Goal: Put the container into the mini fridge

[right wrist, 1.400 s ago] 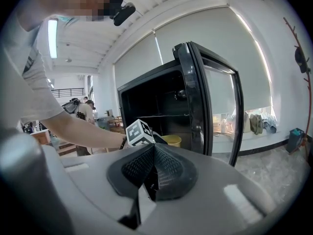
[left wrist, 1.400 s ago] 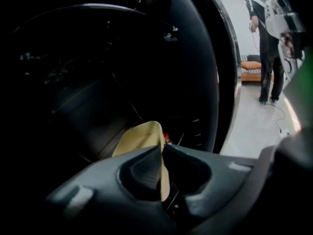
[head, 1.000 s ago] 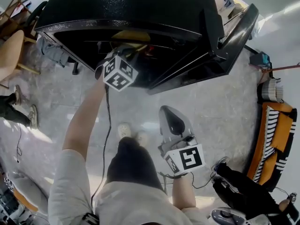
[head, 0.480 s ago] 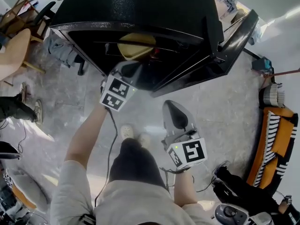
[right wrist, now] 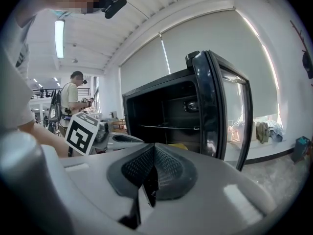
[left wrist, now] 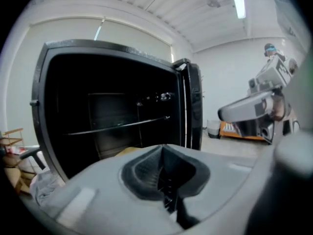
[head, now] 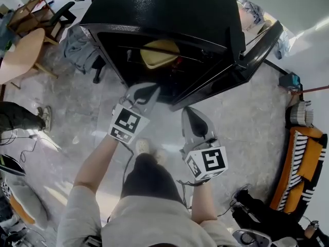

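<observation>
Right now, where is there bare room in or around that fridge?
The wire shelf above the yellow container looks bare, though dark. Bare floor lies between the open door and the orange striped thing. Crowded: below the shelf, where the container sits.

Looks steeply down from the head onto the open mini fridge point(head: 169, 14) and floor point(head: 247, 117). Rides the left hand-held gripper point(head: 149, 90) and right hand-held gripper point(head: 191, 116), facing near-level, close, into the fridge; shares its wire shelf point(left wrist: 117, 125) and door point(left wrist: 193, 106).

Black mini fridge point(head: 164, 14) up top, yellow container point(head: 159, 53) inside; grey left gripper point(head: 152, 90) and right gripper point(head: 191, 112), black-and-white square markers.
</observation>
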A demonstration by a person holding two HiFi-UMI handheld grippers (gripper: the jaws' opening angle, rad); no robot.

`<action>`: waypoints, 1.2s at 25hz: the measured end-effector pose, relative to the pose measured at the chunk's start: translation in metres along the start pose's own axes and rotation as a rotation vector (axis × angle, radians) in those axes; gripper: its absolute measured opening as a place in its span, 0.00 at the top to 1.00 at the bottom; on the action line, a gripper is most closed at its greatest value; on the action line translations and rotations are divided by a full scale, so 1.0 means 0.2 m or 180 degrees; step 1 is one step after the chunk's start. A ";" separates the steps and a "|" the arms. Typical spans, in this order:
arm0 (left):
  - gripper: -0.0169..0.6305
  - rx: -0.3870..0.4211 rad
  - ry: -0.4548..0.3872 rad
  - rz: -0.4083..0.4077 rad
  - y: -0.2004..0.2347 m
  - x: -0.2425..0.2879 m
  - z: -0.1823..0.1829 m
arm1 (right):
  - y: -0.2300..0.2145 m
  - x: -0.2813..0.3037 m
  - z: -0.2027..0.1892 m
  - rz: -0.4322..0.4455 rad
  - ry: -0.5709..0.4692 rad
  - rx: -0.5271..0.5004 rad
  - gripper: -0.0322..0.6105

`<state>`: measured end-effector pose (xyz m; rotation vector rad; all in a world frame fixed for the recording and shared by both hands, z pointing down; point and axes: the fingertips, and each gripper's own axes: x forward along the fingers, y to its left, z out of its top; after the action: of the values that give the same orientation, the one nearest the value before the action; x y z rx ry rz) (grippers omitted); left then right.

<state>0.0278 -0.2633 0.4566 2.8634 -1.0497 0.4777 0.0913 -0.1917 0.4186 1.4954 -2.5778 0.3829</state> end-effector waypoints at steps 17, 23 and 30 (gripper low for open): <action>0.97 -0.0189 -0.0459 0.0334 -0.13 -0.53 0.33 | 0.17 -0.12 0.18 0.0154 -0.0057 -0.0106 0.95; 0.97 -0.0244 -0.0564 0.0447 -0.17 -0.67 0.43 | 0.25 -0.21 0.26 0.0230 -0.0113 -0.0175 0.95; 0.97 -0.0238 -0.0665 0.0556 -0.24 -0.80 0.51 | 0.33 -0.30 0.35 0.0320 -0.0204 -0.0261 0.95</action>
<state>-0.0292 -0.1418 0.3128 2.8158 -1.3270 0.1446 0.0653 -0.1304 0.3266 1.3770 -2.6905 0.2407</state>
